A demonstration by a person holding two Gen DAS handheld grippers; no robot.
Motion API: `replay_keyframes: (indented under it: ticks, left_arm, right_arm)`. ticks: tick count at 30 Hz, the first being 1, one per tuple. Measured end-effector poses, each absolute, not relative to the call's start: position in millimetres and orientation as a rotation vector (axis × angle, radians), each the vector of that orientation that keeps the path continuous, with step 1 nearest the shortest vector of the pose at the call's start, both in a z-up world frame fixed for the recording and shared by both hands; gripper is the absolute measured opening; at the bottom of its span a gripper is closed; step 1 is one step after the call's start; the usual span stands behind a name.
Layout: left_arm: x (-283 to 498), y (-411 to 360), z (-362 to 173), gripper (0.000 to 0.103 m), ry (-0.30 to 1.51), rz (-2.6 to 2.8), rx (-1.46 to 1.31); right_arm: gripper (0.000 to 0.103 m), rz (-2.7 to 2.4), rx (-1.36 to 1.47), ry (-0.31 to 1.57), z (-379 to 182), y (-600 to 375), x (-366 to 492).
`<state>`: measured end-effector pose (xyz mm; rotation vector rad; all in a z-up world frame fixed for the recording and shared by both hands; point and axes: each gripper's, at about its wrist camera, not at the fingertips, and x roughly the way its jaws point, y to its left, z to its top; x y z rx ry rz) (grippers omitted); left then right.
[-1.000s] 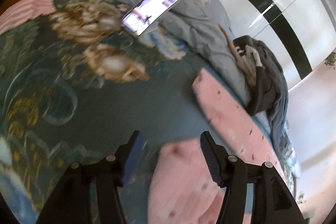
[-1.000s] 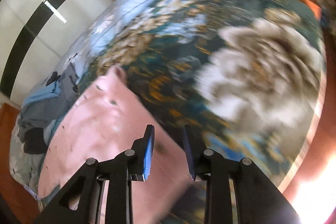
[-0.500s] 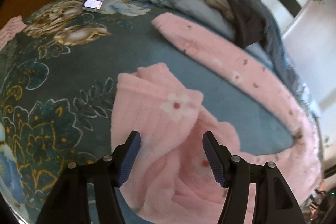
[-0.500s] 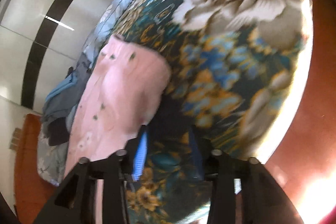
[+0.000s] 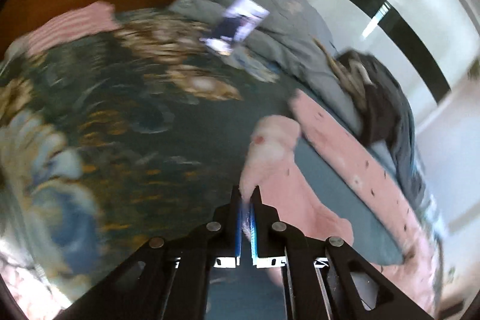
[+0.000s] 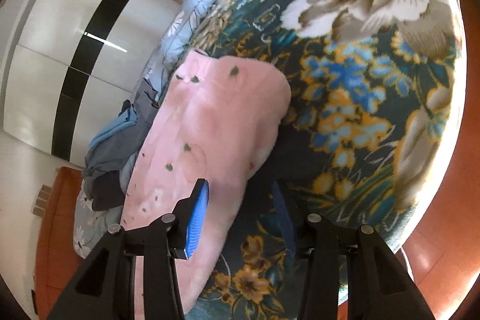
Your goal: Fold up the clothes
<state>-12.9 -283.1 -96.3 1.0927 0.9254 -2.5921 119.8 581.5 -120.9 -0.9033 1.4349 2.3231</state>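
A pink fleece garment (image 5: 336, 158) with small flower prints lies on the dark floral bedspread (image 5: 120, 122). My left gripper (image 5: 246, 194) is shut on a fold of the pink garment and holds it lifted above the bed. In the right wrist view the pink garment (image 6: 210, 125) lies folded over on the bedspread (image 6: 360, 98). My right gripper (image 6: 240, 191) is open, with the garment's edge lying between its fingers.
A phone (image 5: 237, 24) with a lit screen leans on grey-blue bedding (image 5: 285, 29). A pile of dark clothes (image 5: 387, 98) lies at the far side, also in the right wrist view (image 6: 114, 146). A striped pink cloth (image 5: 69, 29) lies near the headboard. A white wardrobe (image 6: 69, 50) stands behind.
My left gripper has shut on a fold of the pink garment and lifted it. My right gripper has opened wider, and the garment's edge now lies between its fingers.
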Motion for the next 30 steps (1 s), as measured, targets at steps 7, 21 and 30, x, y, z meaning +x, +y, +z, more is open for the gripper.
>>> replay_keyframes:
  ticks: [7, 21, 30]
  left_arm:
    - [41.5, -324.9, -169.2, 0.007, 1.374, -2.394, 1.086]
    - [28.0, -319.4, -159.2, 0.058, 1.492, -2.441, 1.017]
    - [19.9, -314.0, -159.2, 0.008, 1.418, -2.405, 1.032]
  right_arm:
    - [0.046, 2.341, -0.905, 1.439, -121.9, 582.6, 128.4]
    - [0.053, 2.371, -0.834, 1.517, -127.6, 578.3, 130.4]
    - [0.039, 2.273, -0.8, 1.629, -144.3, 591.5, 94.6]
